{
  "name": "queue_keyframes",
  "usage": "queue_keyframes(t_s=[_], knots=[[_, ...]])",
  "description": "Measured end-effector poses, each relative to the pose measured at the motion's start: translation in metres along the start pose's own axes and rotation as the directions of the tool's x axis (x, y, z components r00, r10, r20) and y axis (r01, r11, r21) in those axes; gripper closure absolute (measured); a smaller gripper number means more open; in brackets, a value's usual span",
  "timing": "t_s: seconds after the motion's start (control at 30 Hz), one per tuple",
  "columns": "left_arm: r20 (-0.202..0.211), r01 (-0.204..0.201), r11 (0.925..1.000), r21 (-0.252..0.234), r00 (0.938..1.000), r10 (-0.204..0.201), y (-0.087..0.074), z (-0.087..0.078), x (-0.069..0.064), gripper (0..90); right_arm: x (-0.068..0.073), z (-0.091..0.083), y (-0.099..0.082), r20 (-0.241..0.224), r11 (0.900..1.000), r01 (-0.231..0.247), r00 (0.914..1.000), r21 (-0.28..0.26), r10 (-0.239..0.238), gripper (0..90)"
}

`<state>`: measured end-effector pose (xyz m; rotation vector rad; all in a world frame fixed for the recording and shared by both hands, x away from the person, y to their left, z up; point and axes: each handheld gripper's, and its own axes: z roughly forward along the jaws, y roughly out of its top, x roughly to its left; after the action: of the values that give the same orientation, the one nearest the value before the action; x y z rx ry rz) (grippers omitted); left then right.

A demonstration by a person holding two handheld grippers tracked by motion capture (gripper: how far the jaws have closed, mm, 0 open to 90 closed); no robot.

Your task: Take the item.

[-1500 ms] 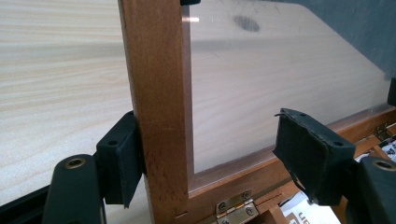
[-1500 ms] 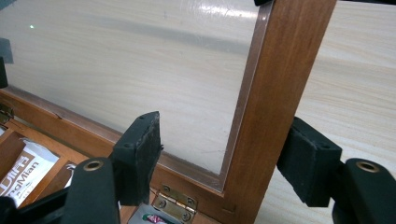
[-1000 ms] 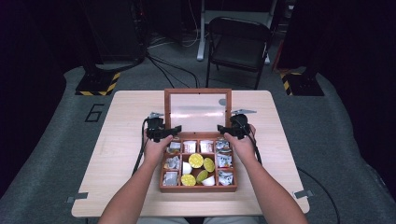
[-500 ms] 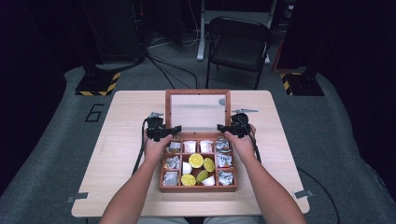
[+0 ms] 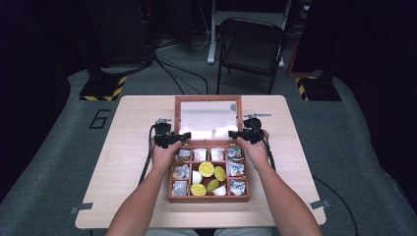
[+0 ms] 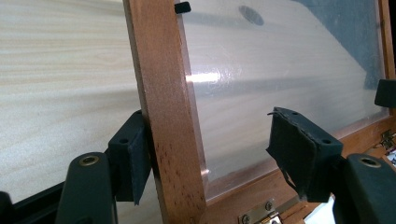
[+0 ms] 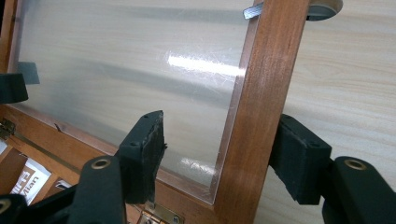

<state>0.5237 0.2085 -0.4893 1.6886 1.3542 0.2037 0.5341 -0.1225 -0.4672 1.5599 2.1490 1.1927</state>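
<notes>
Looking down from the high view: wooden box sitting at the middle of the tabletop, its 9 compartments holding packets and yellow-lidded cups, its lid swung up and leaning back beyond the hinges, long axis running across between both hands. Left tool hovering at the lid's left lower corner, right tool at the right lower corner, both forearms reaching forward level alongside the box, each hand equally near its own side rail. Riding along the left gripper view: left tool gaping open astride the lid's left rail, outer pad touching the wood, inner pad well apart over the clear pane. Riding along the right gripper view: right tool likewise gaping astride the right rail, neither pad clearly pressing. Judging the lid ready for clamping at both rails and swinging down toward the person.
</notes>
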Motion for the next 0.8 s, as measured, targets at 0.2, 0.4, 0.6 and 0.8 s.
queue_keyframes(t_s=[0.2, 0.4, 0.6, 0.8], knots=[[-0.003, 0.003, 0.9998, 0.022, 1.0, -0.003, 0.0013, 0.0028, 0.0001, 30.0, -0.0021, 0.0024, -0.0005, -0.004, 1.0, -0.005, 1.0, 0.002, 0.005, 36.9], [-0.005, -0.004, 0.9995, 0.032, 1.0, 0.004, 0.0002, 0.0061, 0.0005, 26.8, -0.0013, 0.0055, -0.0012, 0.009, 0.9999, -0.01, 0.9999, 0.01, 0.01, 34.4], [0.006, 0.005, 0.9989, 0.047, 1.0, -0.005, 0.0004, 0.0071, 0.0023, 26.5, -0.0017, 0.0071, -0.0013, 0.009, 0.9995, -0.024, 0.9997, 0.019, 0.024, 33.8], [0.015, 0.014, 0.9982, 0.058, 0.9998, -0.015, 0.0006, 0.0091, 0.0051, 26.6, -0.0044, 0.0095, -0.0023, 0.001, 0.9984, -0.045, 0.999, 0.034, 0.045, 33.5]])
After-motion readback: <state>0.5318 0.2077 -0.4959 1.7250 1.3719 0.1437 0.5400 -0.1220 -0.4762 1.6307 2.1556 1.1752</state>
